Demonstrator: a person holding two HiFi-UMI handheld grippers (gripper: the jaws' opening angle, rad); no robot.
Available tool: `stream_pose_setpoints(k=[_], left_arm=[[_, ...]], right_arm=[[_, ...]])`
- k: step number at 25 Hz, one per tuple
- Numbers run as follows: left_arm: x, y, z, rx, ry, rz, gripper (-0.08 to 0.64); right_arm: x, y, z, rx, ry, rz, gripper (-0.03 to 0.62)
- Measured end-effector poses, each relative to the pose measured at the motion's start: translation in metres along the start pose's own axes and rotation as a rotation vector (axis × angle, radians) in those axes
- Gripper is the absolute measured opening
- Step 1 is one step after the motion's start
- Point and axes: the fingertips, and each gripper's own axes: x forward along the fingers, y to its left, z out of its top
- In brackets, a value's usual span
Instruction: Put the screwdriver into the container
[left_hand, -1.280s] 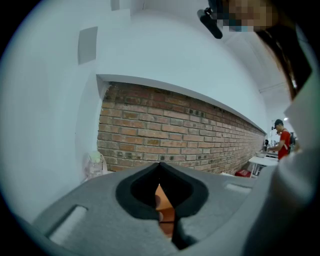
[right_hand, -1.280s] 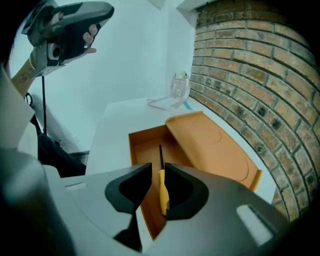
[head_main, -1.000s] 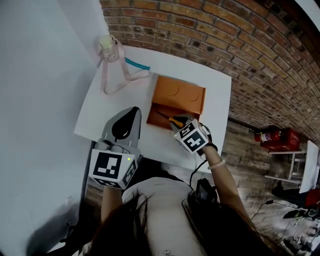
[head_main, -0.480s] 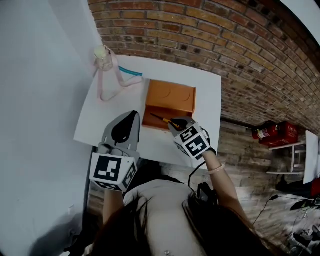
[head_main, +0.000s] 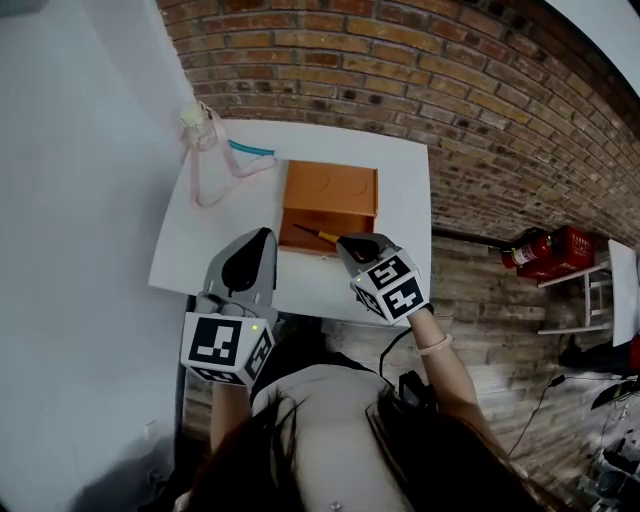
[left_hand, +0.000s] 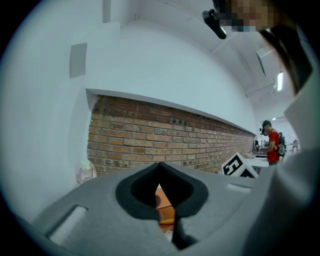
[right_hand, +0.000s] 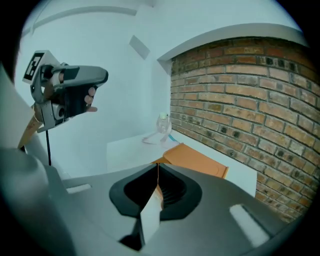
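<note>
An orange container (head_main: 330, 190) sits on the white table (head_main: 215, 235). The screwdriver (head_main: 316, 235), thin shaft and yellow-black handle, lies in the container's open front part. My right gripper (head_main: 347, 241) hovers just in front of the handle, clear of it. Its jaws have just been closing and now meet at the tips with nothing between them, as the right gripper view (right_hand: 158, 167) shows, with the container (right_hand: 200, 160) beyond. My left gripper (head_main: 262, 238) is held over the table's near edge, left of the container, jaws together (left_hand: 160, 167) and empty.
A clear bottle (head_main: 193, 116) with a pink strap (head_main: 215, 165) and a teal strip (head_main: 250, 149) lie at the table's far left corner. A brick wall (head_main: 450, 110) runs behind. A red fire extinguisher (head_main: 545, 248) is on the floor at right.
My right gripper has lifted back from the container's front, leaving the screwdriver lying inside. The left gripper has shifted slightly.
</note>
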Motion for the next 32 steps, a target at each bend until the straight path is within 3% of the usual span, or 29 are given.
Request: stream_pose_setpoints(k=[13,21,32], left_arm=[[-0.022,-0.044,-0.001,0.002,-0.017,-0.038,0.0],[-0.033,-0.066,-0.002,0.012,-0.018,-0.043,0.0],[-0.047,-0.094,-0.002,0.037,-0.015,-0.058,0.0]], right_arm=[[-0.073,0.01,0.023,0.13,-0.236,-0.087,0.008],[-0.127,0.008,0.037,0.148,-0.409,-0.205,0.006],[-0.181,0.009,0.031,0.196,-0.527,-0.304,0.006]])
